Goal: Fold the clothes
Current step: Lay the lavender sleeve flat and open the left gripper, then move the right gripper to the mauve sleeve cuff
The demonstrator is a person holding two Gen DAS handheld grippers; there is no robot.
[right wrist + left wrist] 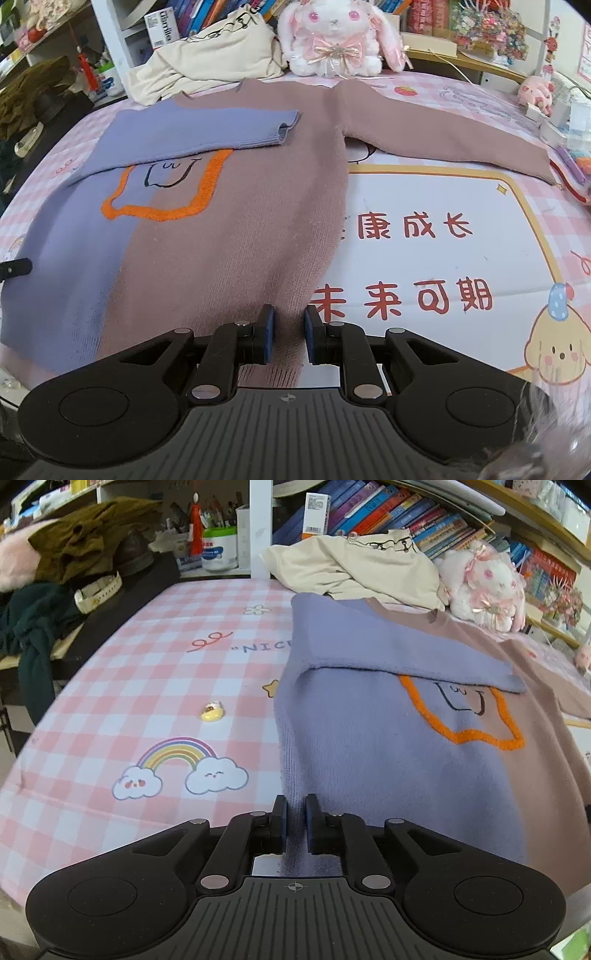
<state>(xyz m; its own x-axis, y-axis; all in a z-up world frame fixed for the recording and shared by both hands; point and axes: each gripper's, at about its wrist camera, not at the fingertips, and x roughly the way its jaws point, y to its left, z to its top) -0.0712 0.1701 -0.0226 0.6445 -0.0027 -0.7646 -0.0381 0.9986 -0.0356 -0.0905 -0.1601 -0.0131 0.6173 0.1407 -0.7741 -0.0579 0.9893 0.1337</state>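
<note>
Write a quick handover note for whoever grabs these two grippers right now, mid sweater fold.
Left gripper: shut on the sweater's bottom hem, purple side.
Right gripper: jaws either side of the hem on the brown side, a gap showing, not clearly clamped.
The sweater lies face up on the checked mat.
Done: purple sleeve folded across the chest.
Left: brown sleeve is spread out to the side and needs folding in; then fold the body up from the hem.
</note>
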